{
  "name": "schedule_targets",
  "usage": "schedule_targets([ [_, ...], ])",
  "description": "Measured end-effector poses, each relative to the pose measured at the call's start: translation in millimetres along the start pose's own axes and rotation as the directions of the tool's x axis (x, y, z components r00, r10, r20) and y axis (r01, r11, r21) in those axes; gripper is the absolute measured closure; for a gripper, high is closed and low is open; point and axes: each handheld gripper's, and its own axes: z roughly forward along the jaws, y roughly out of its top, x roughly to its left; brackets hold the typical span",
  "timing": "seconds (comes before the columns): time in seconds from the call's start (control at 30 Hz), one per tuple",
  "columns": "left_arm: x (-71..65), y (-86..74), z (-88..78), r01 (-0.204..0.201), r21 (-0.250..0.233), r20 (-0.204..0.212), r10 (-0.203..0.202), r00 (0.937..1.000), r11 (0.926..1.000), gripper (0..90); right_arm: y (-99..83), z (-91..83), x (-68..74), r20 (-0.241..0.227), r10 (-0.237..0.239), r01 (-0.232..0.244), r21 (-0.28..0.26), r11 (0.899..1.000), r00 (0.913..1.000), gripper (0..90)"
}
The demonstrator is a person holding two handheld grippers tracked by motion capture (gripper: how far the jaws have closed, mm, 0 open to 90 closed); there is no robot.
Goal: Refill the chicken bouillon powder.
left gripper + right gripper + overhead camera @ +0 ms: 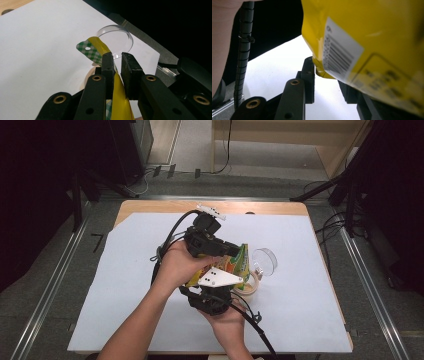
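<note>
High view: at frame centre, left gripper (pixel 227 251) and right gripper (pixel 220 292) meet on a yellow snack bag (pixel 235 262), beside a clear lid (pixel 265 261) and tape roll (pixel 247 287).
Left gripper view: jaws narrowly parted, bag's edge between them, grip uncertain.
Right gripper view: jaws flank the bag's bottom corner; closure unclear.

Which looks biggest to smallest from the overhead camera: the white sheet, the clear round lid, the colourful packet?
1. White sheet, by far the largest.
2. Colourful packet, though the grippers cover part of it.
3. Clear round lid, close in size to the packet's visible part, so this order is unsure.
</note>
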Motion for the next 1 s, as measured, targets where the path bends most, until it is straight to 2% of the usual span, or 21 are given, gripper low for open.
schedule_targets([
  [0.2, -0.1, -2.8, -0.9, 0.002, 0.010, 0.007, -0.002, 1.0000, 1.0000, 80.6, -3.3, 1.2, 0.9, -0.004, -0.017, 0.017, -0.013, 1.000, 0.9998, 67.4],
  [0.43, 1.9, -6.4, -3.4, 0.013, 0.017, 0.008, -0.013, 0.9999, 0.9998, 80.2, -6.9, 2.4, 1.2, -0.024, -0.014, 0.013, -0.018, 1.000, 0.9996, 65.3],
  [0.67, 2.1, -13.1, -7.1, 0.009, 0.025, 0.000, -0.009, 1.0000, 0.9996, 79.9, -9.9, 6.0, 3.5, -0.033, -0.045, 0.045, -0.008, 0.999, 0.9984, 61.3],
  [0.9, 2.8, -17.8, -9.9, 0.007, 0.044, -0.013, -0.006, 0.9999, 0.9990, 80.2, -14.0, 9.2, 5.0, -0.051, -0.043, 0.042, -0.003, 0.999, 0.9978, 57.6],
  [1.0, 3.7, -19.2, -10.1, 0.007, 0.043, -0.006, -0.006, 1.0000, 0.9991, 81.1, -16.4, 10.6, 5.4, -0.058, -0.047, 0.048, 0.002, 0.999, 0.9972, 56.4],
])
